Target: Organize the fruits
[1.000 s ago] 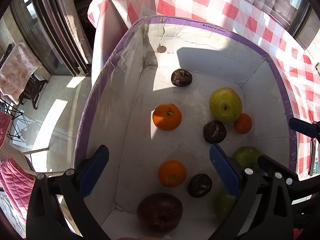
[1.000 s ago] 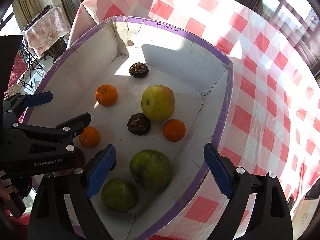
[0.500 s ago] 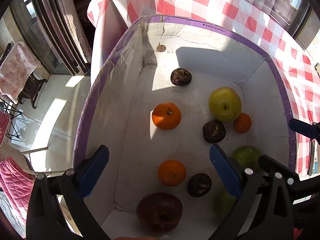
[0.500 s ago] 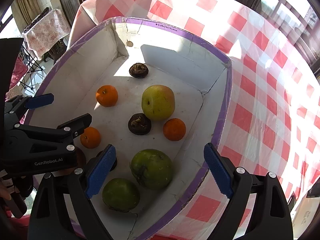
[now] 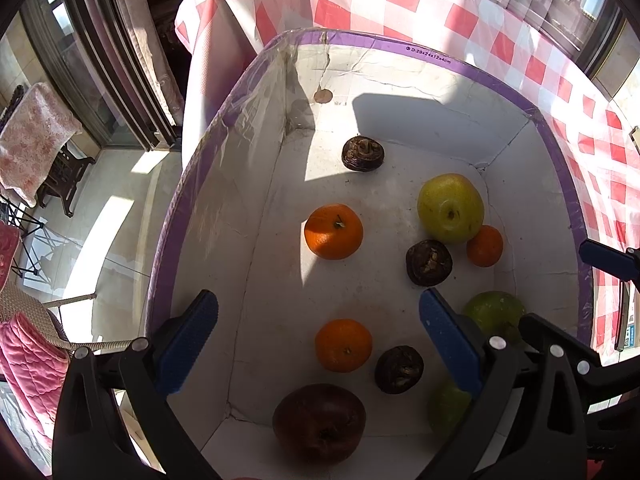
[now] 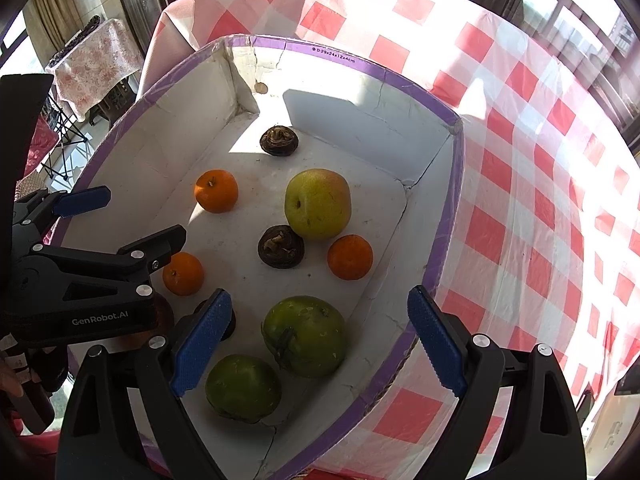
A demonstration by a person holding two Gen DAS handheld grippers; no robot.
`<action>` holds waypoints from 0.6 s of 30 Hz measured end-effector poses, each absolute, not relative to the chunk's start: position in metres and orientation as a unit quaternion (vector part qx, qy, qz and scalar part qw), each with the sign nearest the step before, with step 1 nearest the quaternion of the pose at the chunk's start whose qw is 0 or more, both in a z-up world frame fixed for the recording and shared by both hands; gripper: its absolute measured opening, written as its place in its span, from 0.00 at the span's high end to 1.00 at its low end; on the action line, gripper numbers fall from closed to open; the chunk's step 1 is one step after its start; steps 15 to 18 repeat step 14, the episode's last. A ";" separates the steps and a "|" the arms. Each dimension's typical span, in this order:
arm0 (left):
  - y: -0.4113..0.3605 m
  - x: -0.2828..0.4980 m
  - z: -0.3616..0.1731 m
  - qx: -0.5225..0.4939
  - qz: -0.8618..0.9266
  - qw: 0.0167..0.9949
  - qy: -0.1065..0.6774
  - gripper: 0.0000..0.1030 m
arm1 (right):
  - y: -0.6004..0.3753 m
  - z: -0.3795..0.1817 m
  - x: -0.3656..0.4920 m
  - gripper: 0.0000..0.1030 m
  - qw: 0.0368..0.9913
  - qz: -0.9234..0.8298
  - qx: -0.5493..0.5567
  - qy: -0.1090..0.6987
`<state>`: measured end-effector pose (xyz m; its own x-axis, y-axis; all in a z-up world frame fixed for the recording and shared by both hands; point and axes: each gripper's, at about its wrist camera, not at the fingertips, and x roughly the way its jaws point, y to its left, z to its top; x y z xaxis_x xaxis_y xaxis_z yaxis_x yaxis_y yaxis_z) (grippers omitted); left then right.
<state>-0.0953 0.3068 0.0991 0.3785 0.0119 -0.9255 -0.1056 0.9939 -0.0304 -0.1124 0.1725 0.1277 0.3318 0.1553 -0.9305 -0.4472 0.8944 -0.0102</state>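
Fruits [image 6: 317,204] fill the purple-rimmed box [image 6: 444,240] on checkered tablecloth [image 6: 540,184].

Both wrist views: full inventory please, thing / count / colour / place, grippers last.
Box: 1, white inside with purple rim, on the checked cloth.
Oranges: 3, orange, two on the box's left half, one beside the yellow-green apple.
Yellow-green apple: 1, far right of the box floor.
Dark red apple: 1, near wall.
Green fruits: 2, near right corner.
Dark brown wrinkled fruits: 3, far end, middle, near end.
Tablecloth: 1, red and white check, under the box.
Left gripper: black with blue pads, open, above the box.
Right gripper: same, open, above the near right corner.
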 end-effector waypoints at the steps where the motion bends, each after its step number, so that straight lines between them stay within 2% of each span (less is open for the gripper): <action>1: 0.307 -0.096 0.100 -0.044 0.036 0.832 0.552 0.02 | 0.173 0.128 -0.113 0.16 0.805 0.188 -0.133 0.546; 5: 0.306 -0.098 0.104 -0.044 0.043 0.841 0.538 0.02 | 0.171 0.127 -0.115 0.16 0.805 0.192 -0.128 0.547; 18: 0.305 -0.100 0.099 -0.041 0.054 0.816 0.575 0.02 | 0.168 0.126 -0.117 0.16 0.808 0.203 -0.109 0.542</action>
